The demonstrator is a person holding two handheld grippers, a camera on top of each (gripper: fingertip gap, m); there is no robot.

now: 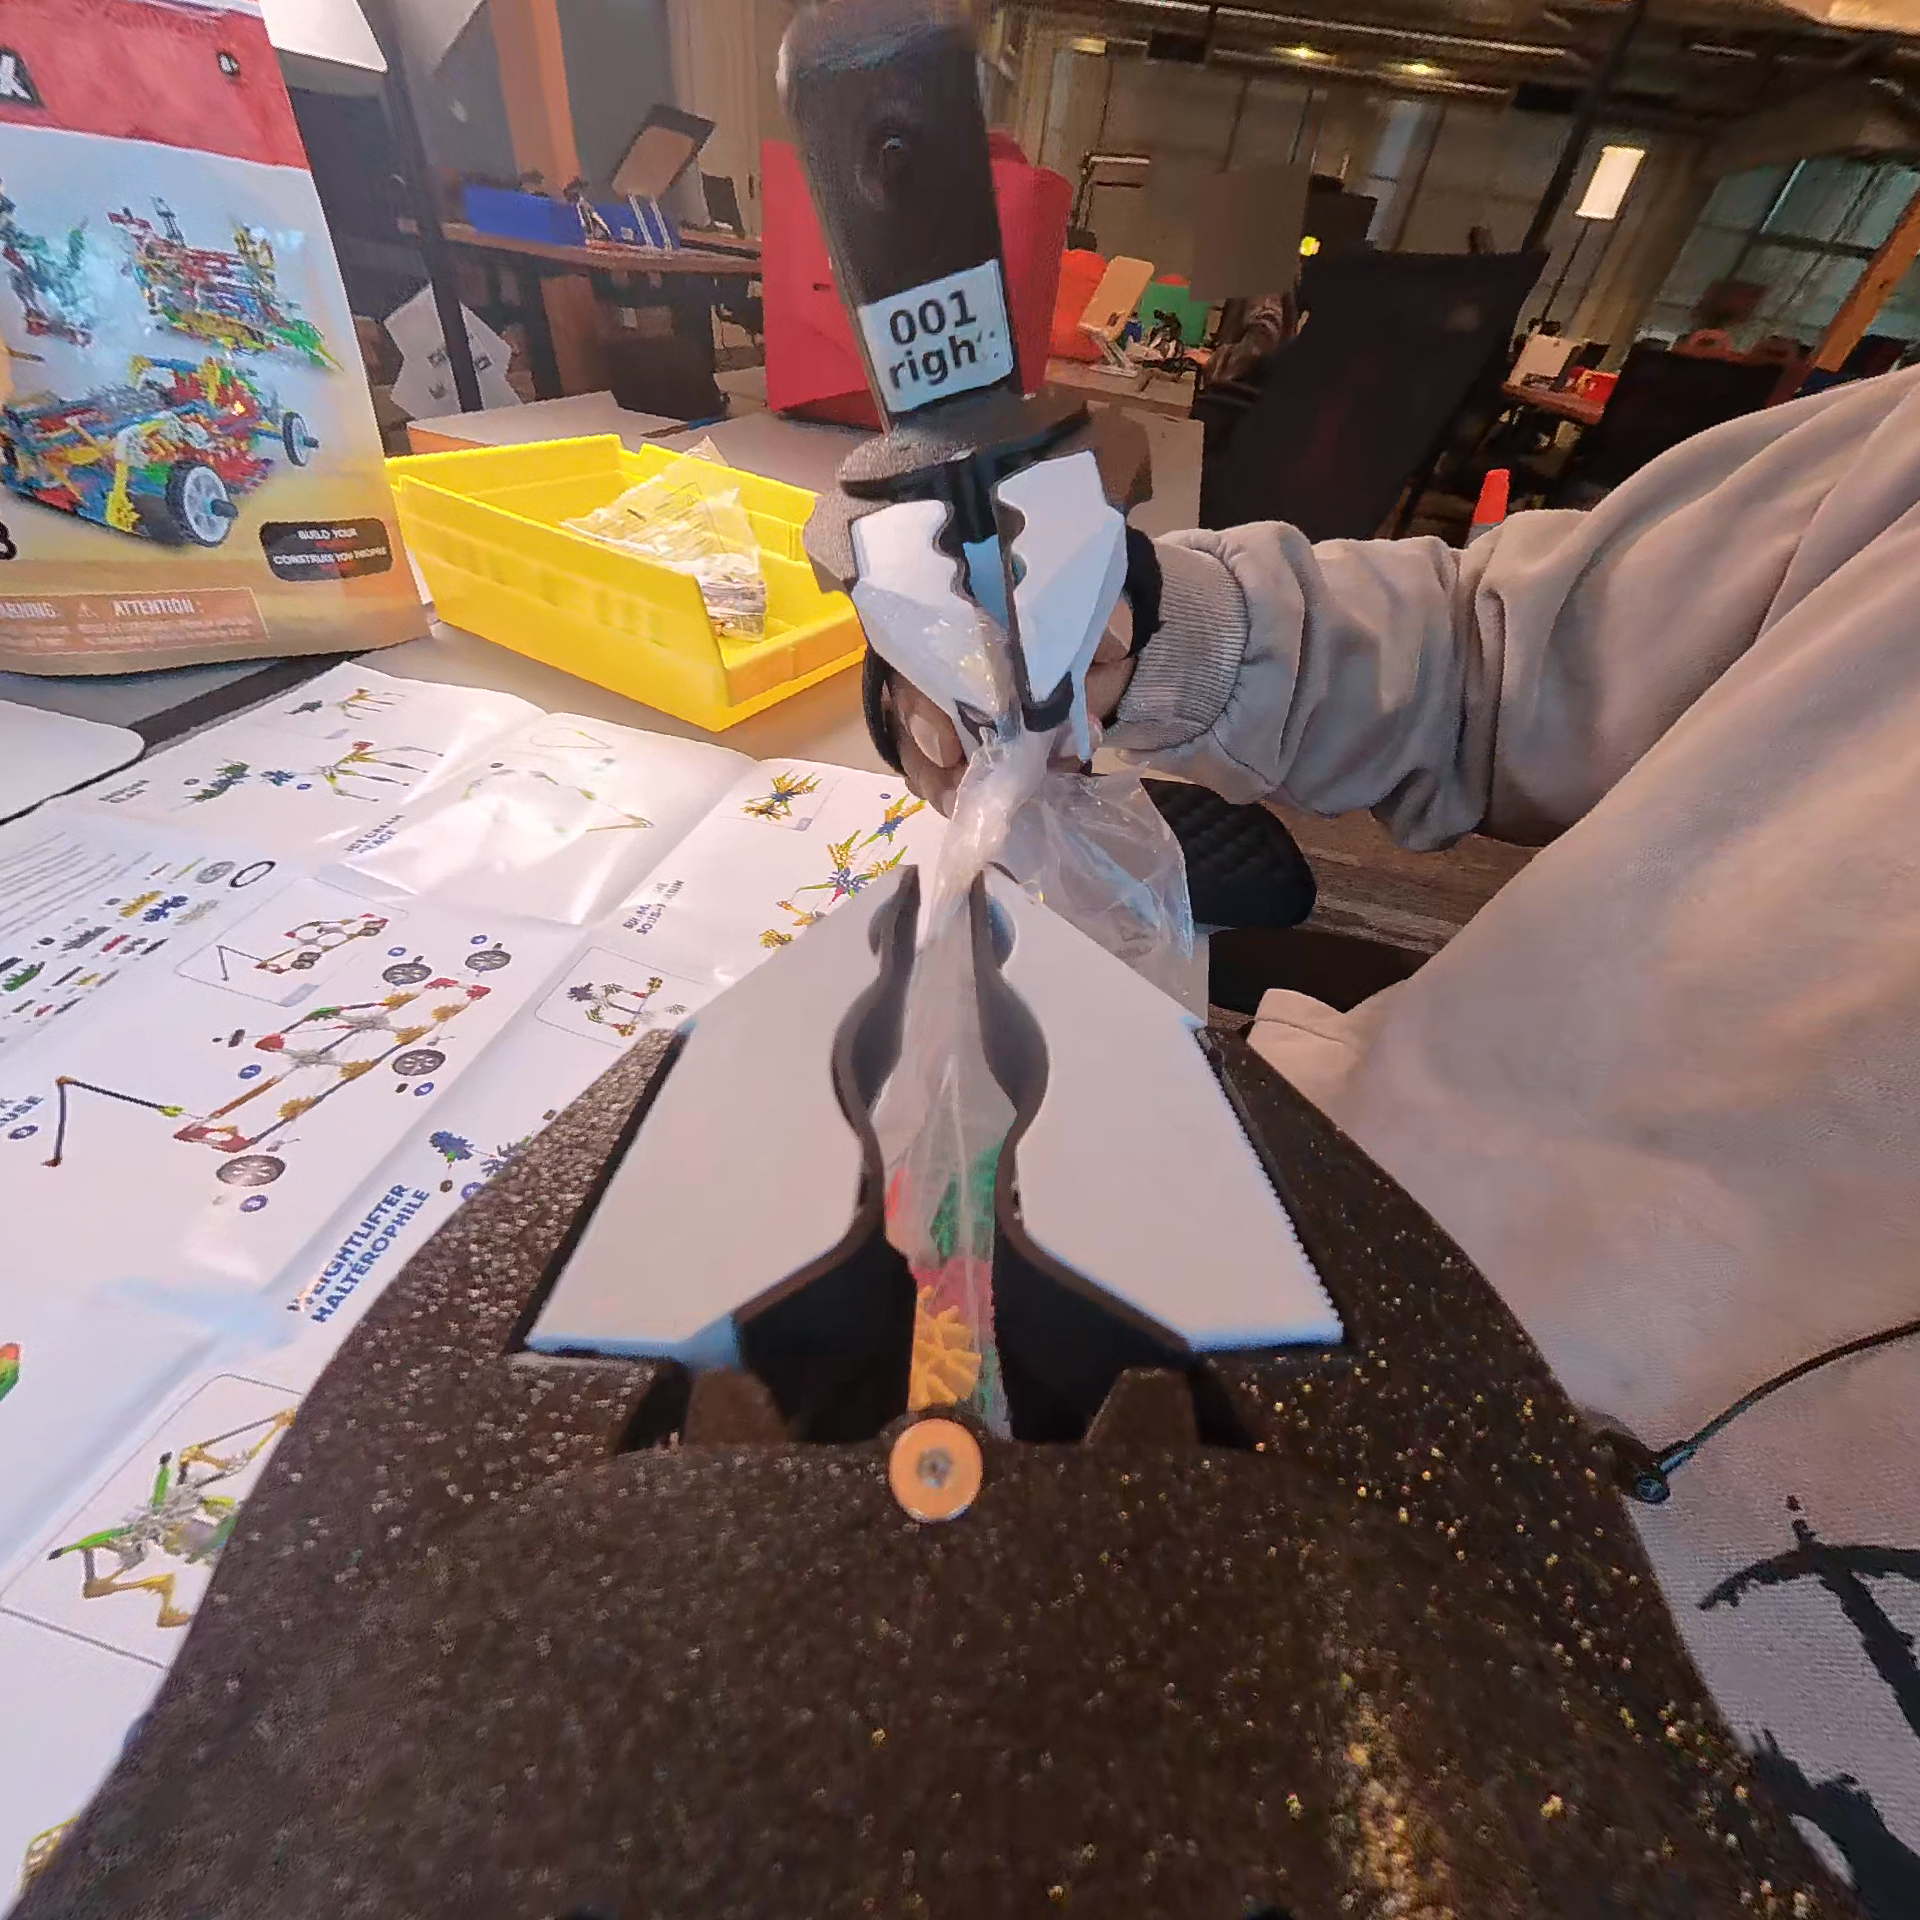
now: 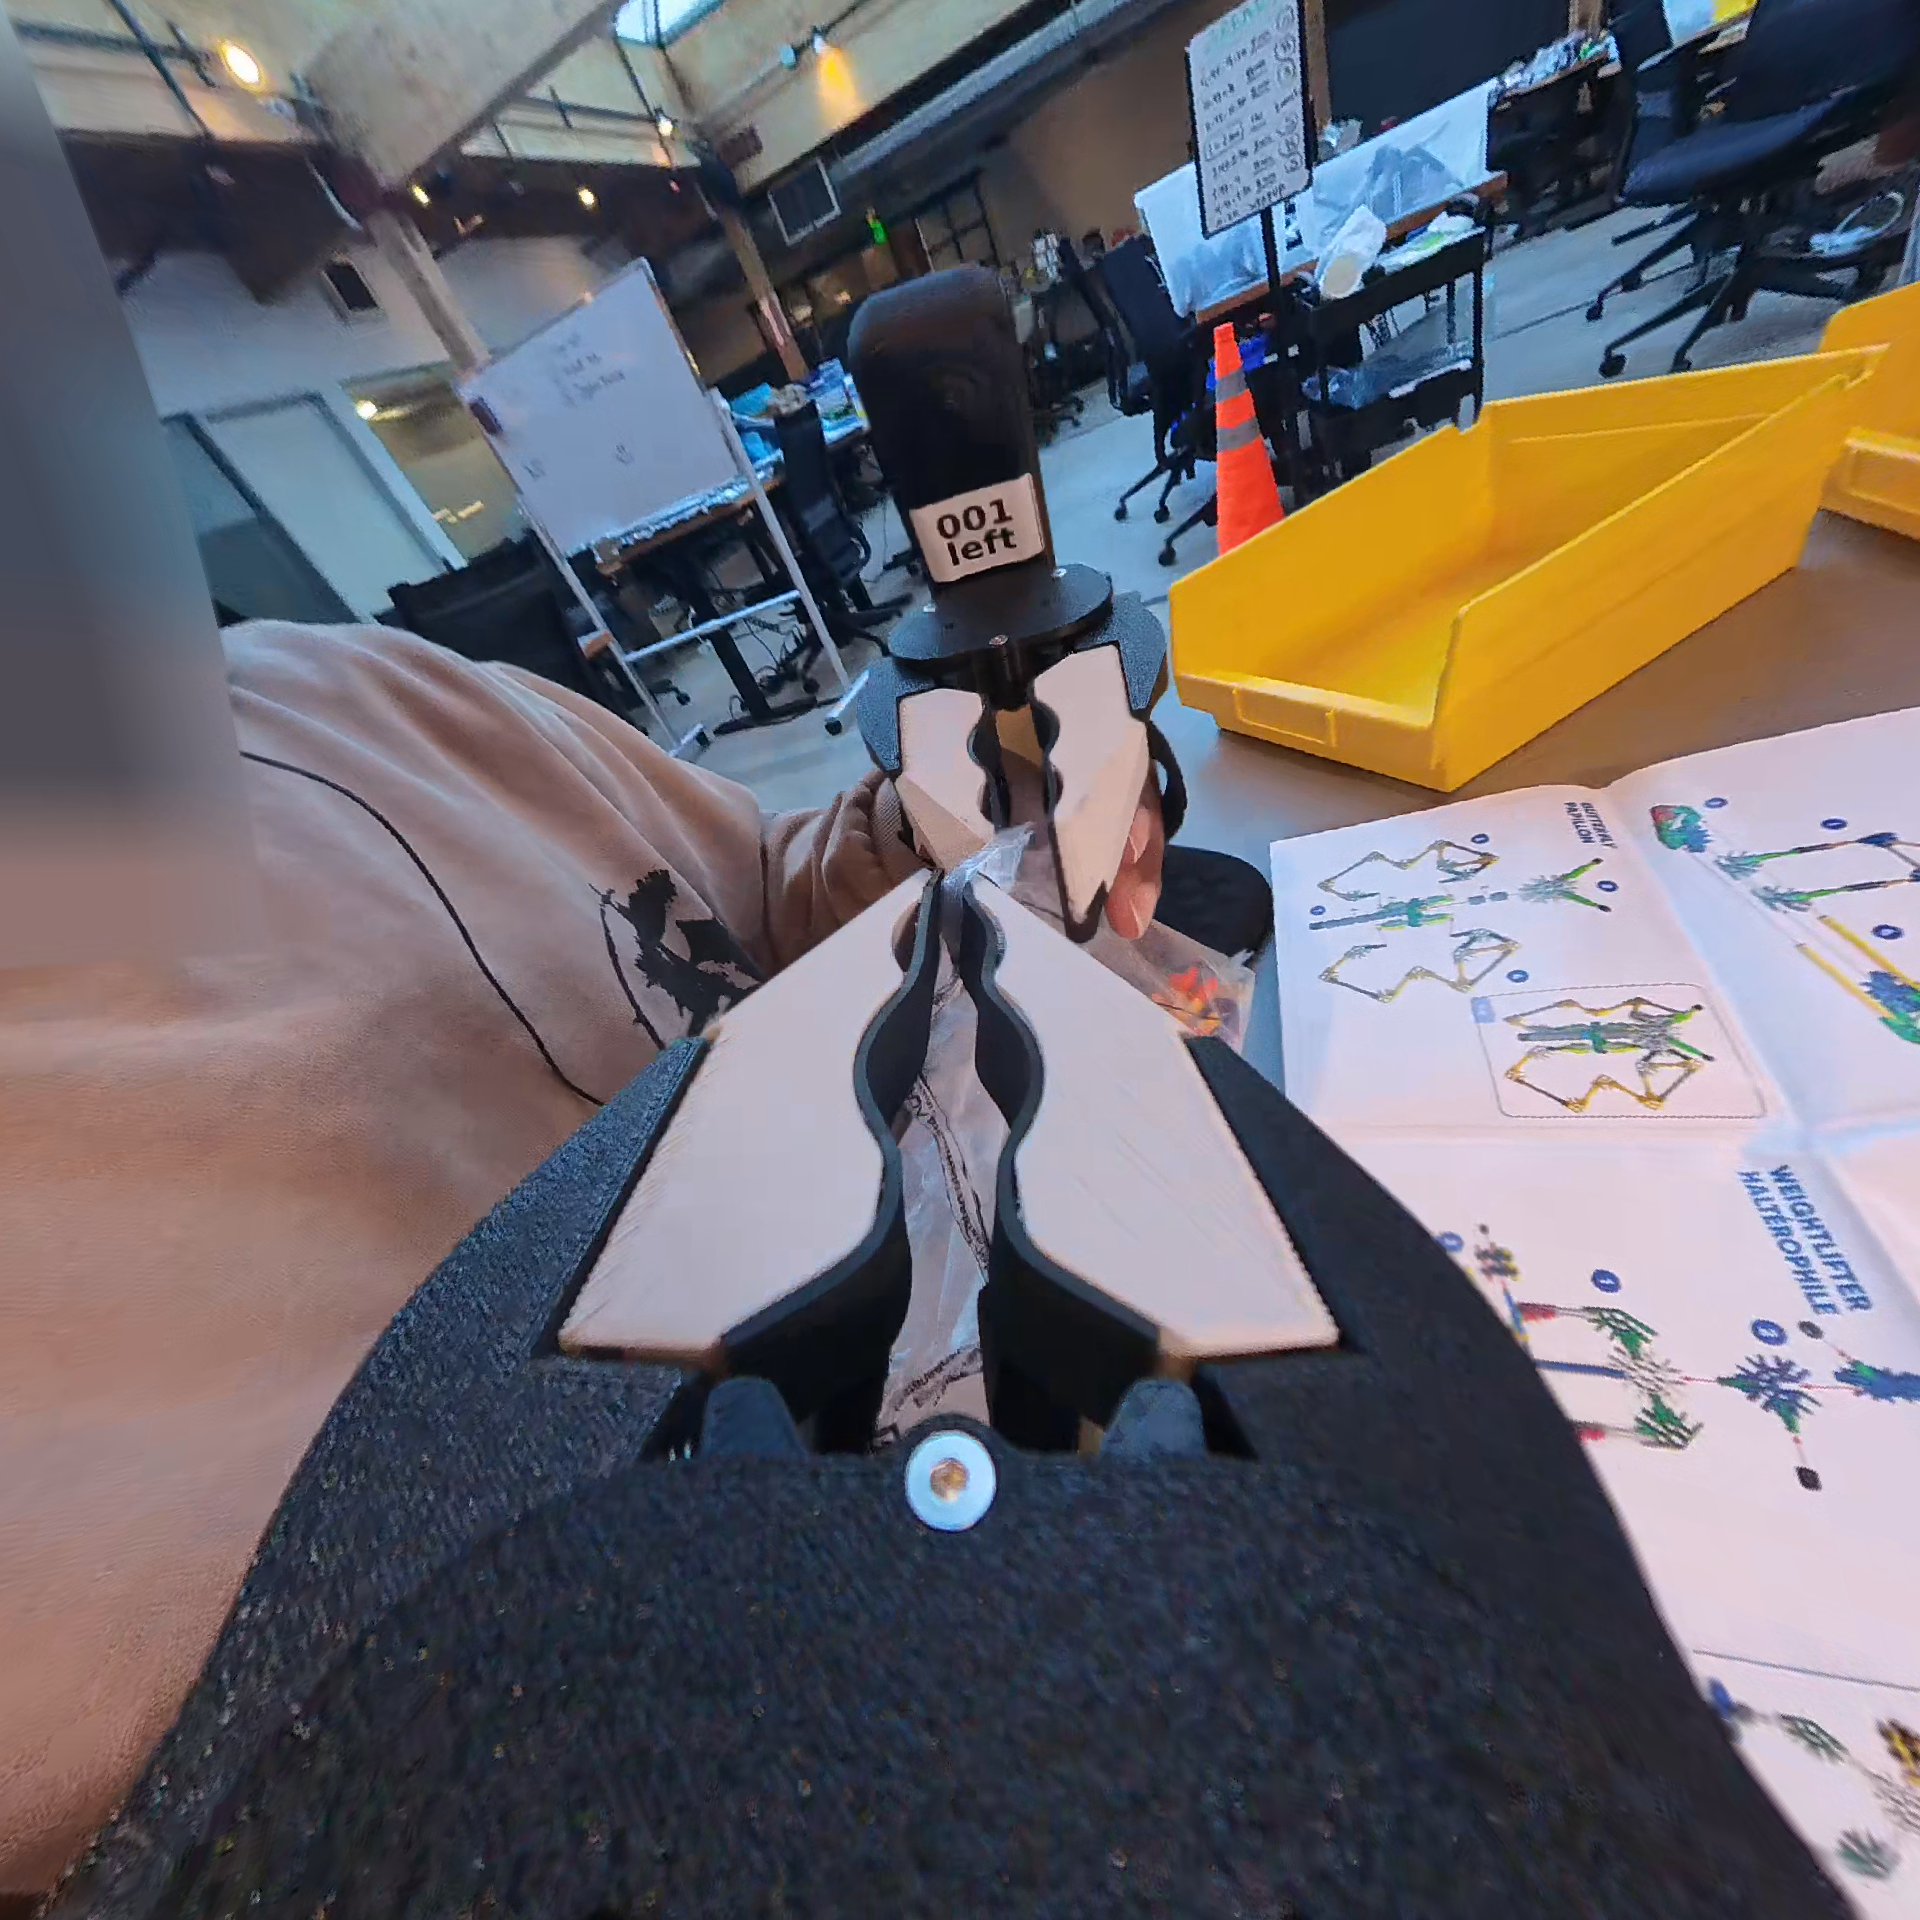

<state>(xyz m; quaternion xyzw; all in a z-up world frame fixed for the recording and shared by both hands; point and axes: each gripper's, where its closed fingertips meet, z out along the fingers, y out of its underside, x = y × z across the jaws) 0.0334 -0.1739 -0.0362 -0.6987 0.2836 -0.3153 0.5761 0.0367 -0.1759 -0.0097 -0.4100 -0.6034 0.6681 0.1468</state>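
In the left wrist view, my left gripper (image 1: 951, 914) was clenched on a clear bag (image 1: 1081, 862) of coloured pieces, above the instruction sheet (image 1: 364, 997) on the table (image 1: 800, 743). The right gripper (image 1: 1023, 717) grasped the same bag.

In the right wrist view, my right gripper (image 2: 951, 894) pinched the bag (image 2: 940, 1174), with the left one just beside it, near a yellow bin (image 2: 1475, 644).

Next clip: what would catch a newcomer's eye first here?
First, the clear plastic bag of small colourful pieces, pinched between both tools: the left tool and the right tool are each shut on it, tip to tip, above the table edge. Beneath lies a wide instruction sheet of drawn models. Behind it sits a yellow bin with another small bag inside, beside a big toy box.
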